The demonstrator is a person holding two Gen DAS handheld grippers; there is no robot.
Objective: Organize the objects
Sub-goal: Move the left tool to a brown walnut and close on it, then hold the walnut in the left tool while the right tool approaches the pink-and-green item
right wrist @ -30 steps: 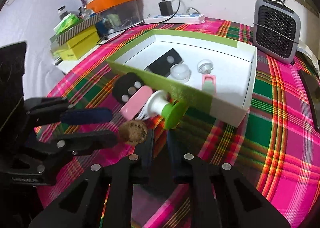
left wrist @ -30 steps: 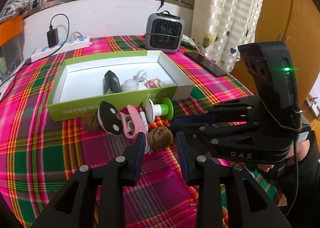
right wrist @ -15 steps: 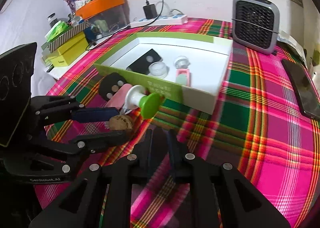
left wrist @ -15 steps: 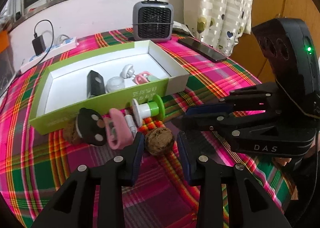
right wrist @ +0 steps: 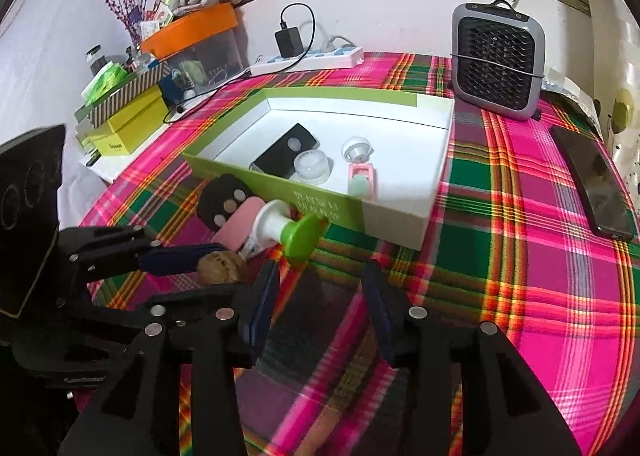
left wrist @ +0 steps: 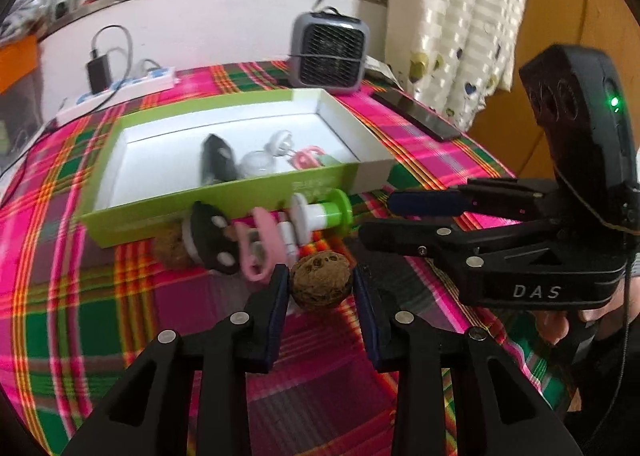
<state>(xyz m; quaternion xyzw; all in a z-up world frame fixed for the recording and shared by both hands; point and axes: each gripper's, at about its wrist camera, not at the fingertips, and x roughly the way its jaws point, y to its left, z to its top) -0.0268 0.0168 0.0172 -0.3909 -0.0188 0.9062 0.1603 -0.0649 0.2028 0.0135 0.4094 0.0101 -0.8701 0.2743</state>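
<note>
- Low in the middle of the left wrist view, the left gripper (left wrist: 321, 288) has a brown walnut (left wrist: 321, 279) between its two fingers; the jaws are closing on it, the pads are just at its sides, and I cannot tell if they press it yet.
- At the bottom of the right wrist view, the right gripper (right wrist: 320, 288) is empty and its jaws are opening over the checked tablecloth (right wrist: 520, 256).
- Just behind the walnut, a small pile waits on the cloth against the box wall: a black round piece with white dots (left wrist: 210, 240), a pink clip (left wrist: 256, 244), a white and green spool (left wrist: 320, 214) and a second walnut (left wrist: 172, 248), partly hidden.
- Farther, in the frame centre, the green and white box (right wrist: 400, 224) already holds a black flat device (right wrist: 286, 154), a clear round cap (right wrist: 312, 168), a white knob (right wrist: 356, 148) and a pink item (right wrist: 362, 180).
- By my judgement the task is about half done: four things are inside, five are left outside.
</note>
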